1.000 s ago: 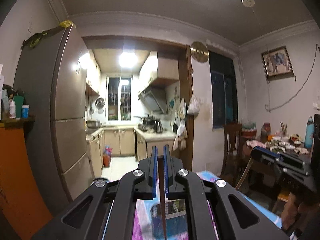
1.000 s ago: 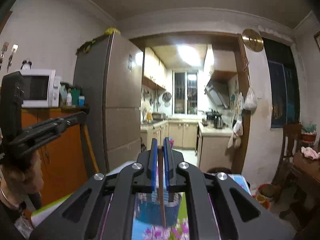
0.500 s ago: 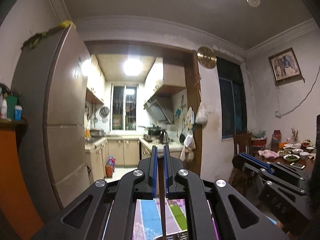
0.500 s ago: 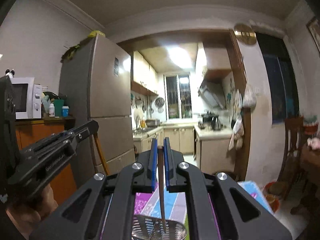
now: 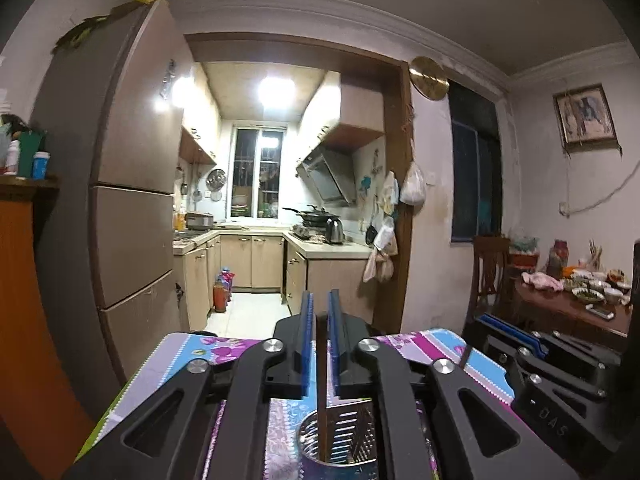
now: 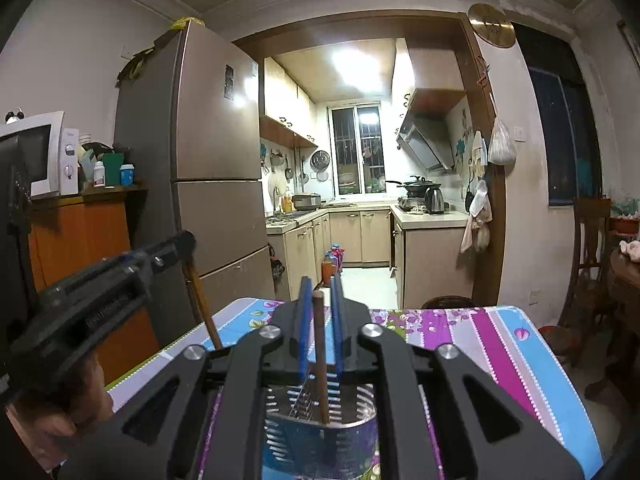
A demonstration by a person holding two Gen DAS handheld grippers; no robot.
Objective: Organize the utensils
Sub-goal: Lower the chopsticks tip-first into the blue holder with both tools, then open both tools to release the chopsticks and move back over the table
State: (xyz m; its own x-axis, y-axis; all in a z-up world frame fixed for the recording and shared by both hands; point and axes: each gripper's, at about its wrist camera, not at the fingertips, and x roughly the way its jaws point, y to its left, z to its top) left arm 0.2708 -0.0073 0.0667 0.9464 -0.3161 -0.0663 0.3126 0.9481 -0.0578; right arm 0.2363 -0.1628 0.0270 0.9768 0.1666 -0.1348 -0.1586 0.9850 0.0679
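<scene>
- The left tongs (image 5: 318,344) stand slightly parted, having just been opening; a chopstick (image 5: 321,400) hangs between the blue pads with a sliver of gap showing each side, so the grip looks let go or nearly so.
- The right tongs (image 6: 320,332) have likewise just been opening. A second chopstick (image 6: 321,360) stands between the pads, clear daylight on both sides, leaning a little toward 5 o'clock.
- Both sticks have their lower ends inside the perforated metal utensil holder (image 6: 320,420), which sits on the patterned table (image 6: 480,340) at 6 o'clock in each wrist view. The left tongs show at 9 o'clock in the right view, the right tongs at 4 o'clock in the left view.
- I judge the step to be the drop of the chopsticks into the holder, close to finished.
- Risks from here:
  - Pulling either tongs back before the pads are well clear could drag a stick up and out, or flick it over the rim onto the table.
  - The right stick already tilts; a sideways brush from a pad may tip it against the rim.
  - The holder looks light; a nudge from the tongs' frame, low over it, could shove or topple it.
  - The two tongs are near each other, so crossing paths on the way out may knock them together.
</scene>
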